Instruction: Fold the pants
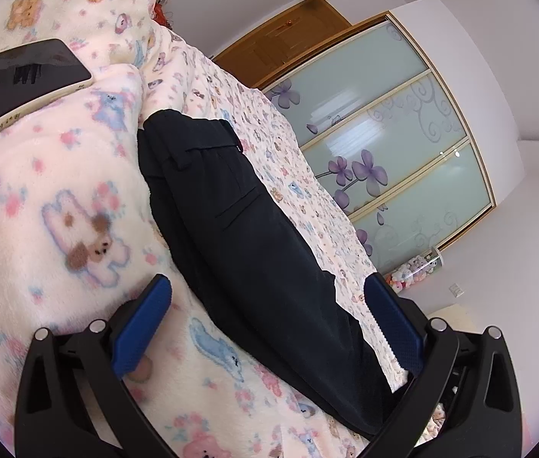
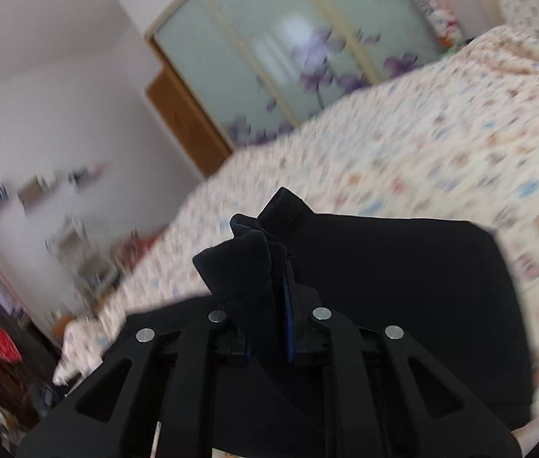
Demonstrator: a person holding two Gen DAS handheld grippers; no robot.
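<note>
In the left wrist view, the black pants lie stretched on the bed, on a fleece blanket printed with bears and rabbits, with the waistband and a back pocket at the far end. The left gripper is released: its two blue pads stand wide apart, one on each side of the near end of the pants, and they do not press on the cloth. A phone rests on the blanket at the upper left, apart from the pants. Behind the bed there is a wardrobe with frosted glass doors and purple flowers.

In the right wrist view, the right gripper is clenched on a bunched corner of the pants; the cloth sticks out above the pads and the rest spreads dark below, over the flowered bedsheet. The background is strongly blurred, so I judge that this hand is travelling fast.

The risk I see is this: only a small bunch is pinched, so a quick pull may let the cloth slip out, or may drag the whole garment, because the left gripper pins nothing. Then the fold would come out crooked or wrinkled. A wide sweep could also push the blanket and disturb the phone.
</note>
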